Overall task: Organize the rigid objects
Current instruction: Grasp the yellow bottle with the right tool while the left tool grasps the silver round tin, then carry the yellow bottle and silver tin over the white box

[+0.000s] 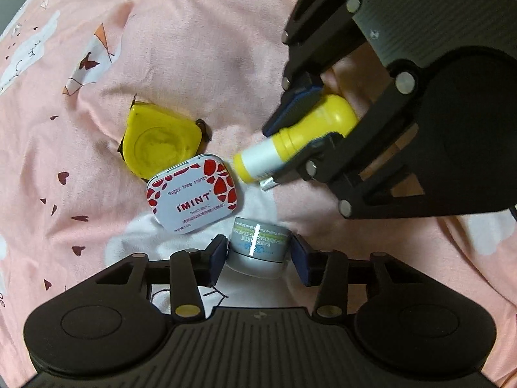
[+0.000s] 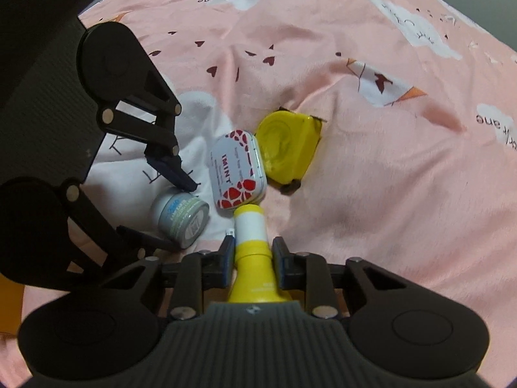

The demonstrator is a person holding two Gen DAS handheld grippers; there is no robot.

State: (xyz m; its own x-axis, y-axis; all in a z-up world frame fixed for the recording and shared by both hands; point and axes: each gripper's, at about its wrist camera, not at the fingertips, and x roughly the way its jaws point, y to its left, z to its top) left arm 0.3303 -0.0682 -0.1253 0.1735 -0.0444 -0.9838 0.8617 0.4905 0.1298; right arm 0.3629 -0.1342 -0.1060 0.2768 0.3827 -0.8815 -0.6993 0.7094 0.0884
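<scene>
A pink bedspread [image 1: 194, 48] printed with white clouds, paper cranes and dark red hearts is lying rumpled under everything; little of the room is showing beyond it. The left claw [image 1: 260, 255] is pointing down, its blue pads pressing both sides of a small grey jar [image 1: 258, 242]. The right claw [image 2: 253, 258] is pinching the neck of a yellow and white bottle [image 2: 250, 245], which is sticking out ahead between its fingers. Just beyond the bottle's tip, a red and white mint tin [image 2: 237, 174] is lying flat, with a yellow tape measure [image 2: 287, 147] sitting beside it, farther from both claws
</scene>
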